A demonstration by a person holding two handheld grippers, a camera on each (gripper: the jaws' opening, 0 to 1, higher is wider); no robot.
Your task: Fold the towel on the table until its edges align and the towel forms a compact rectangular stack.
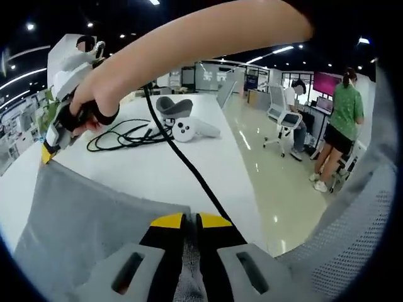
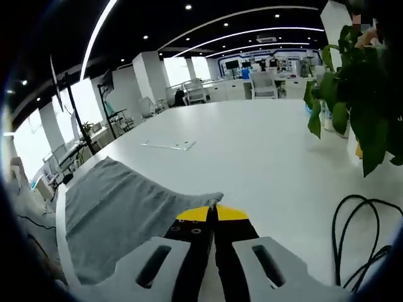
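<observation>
One gray towel (image 1: 82, 220) lies on one white table (image 1: 157, 170), and two grippers work it. In the left gripper view, the left gripper (image 1: 191, 220) has its yellow-tipped jaws pressed together, with towel fabric pinched between them at the near edge; the cloth spreads away to the left across the table. At the towel's far corner the right gripper (image 1: 48, 151), held in a person's hand (image 1: 94, 104), touches the fabric with its yellow tip. A black cable (image 1: 182, 157) runs from that hand across the table toward the left gripper, crossing beside the towel's edge. Beyond it lie a loose coil of black cord (image 1: 119, 135), one white handheld controller (image 1: 189, 130) and one gray headset (image 1: 174, 107). Farther off, two people are at desks, one seated and one standing. In the right gripper view, the right gripper (image 2: 211, 214) is clenched on the towel's corner (image 2: 211, 198), the cloth (image 2: 113, 207) stretching left along the table (image 2: 252, 145). A black cable loop (image 2: 359, 233) lies to the right, a potted plant (image 2: 359, 107) beyond it.
</observation>
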